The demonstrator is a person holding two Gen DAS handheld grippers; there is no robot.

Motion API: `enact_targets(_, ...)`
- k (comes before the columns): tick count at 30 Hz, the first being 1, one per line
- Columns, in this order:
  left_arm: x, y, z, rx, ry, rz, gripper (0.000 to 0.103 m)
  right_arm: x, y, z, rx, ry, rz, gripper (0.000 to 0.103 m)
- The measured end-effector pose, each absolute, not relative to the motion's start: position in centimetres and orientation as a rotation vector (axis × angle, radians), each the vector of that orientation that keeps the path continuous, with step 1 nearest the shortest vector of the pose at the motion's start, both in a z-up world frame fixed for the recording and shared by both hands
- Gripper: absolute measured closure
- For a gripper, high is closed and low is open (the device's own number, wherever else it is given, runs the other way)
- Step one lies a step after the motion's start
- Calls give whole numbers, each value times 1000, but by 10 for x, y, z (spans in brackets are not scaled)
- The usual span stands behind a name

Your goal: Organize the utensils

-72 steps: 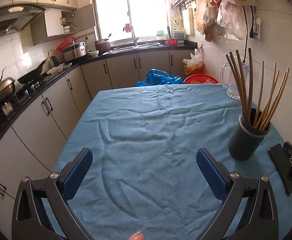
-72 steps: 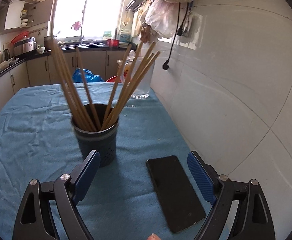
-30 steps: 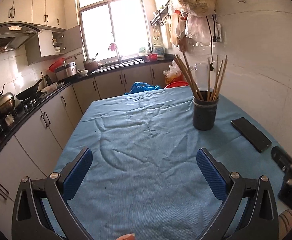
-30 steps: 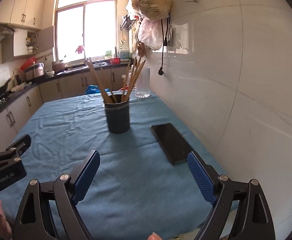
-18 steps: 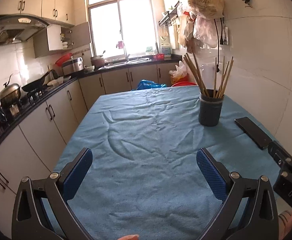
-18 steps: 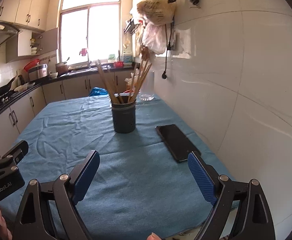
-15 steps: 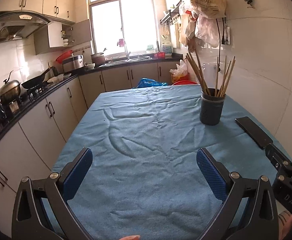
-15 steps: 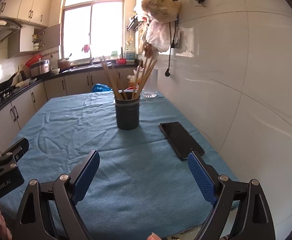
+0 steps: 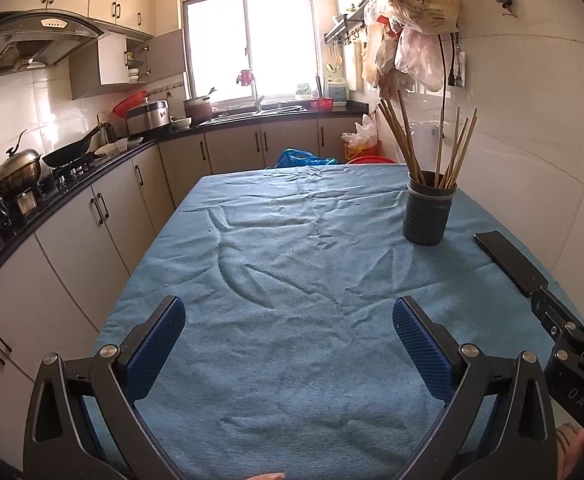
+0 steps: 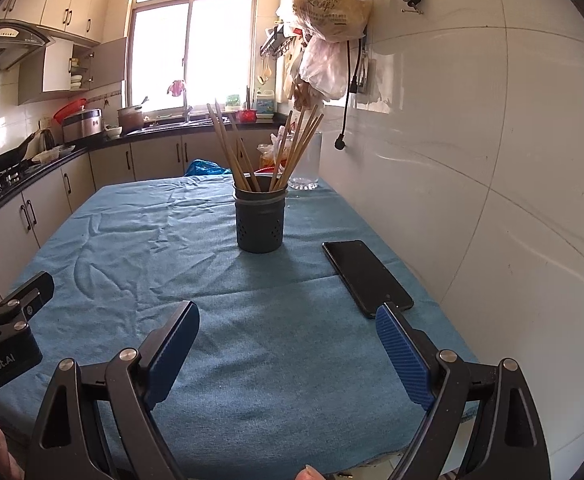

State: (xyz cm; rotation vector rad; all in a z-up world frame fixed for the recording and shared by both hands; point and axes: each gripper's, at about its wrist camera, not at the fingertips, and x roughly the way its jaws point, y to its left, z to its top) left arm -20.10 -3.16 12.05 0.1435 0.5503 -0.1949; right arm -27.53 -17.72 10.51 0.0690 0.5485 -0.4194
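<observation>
The right gripper [image 10: 287,346] hangs wide and empty over the cloth [image 10: 131,248]. At 12 o'clock a holder [image 10: 259,222] bristles with chopsticks [image 10: 227,148]; a phone [image 10: 366,276] lies at 2 o'clock.

Each gripper is a black frame of angular arms with triangular cut-outs and silver round pivot screws. The left gripper [image 9: 289,336] and right gripper [image 10: 287,340] both carry ribbed blue pads [image 9: 420,344] on their inner finger faces. White lettering marks each frame's outer side: "GenRobot.AI" on the left, "DAS" on the right.
</observation>
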Motion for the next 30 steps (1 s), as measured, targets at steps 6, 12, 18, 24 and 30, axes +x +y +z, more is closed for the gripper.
enact_targets(6,-202,-34,119,154,549,-199,0,-275,-180,105,75,553,-418,10)
enact_targets(12,-202,-34,118,152,553,-201,0,-274,-179,103,73,558,-415,10)
enact_targets(18,-202,-34,116,153,556,-204,0,-274,-177,101,71,565,-410,10)
enact_targets(24,-202,-34,114,152,558,-207,0,-275,-177,101,71,566,-411,10)
enact_targets(30,-202,-34,114,153,559,-206,0,-275,-177,100,73,569,-410,10)
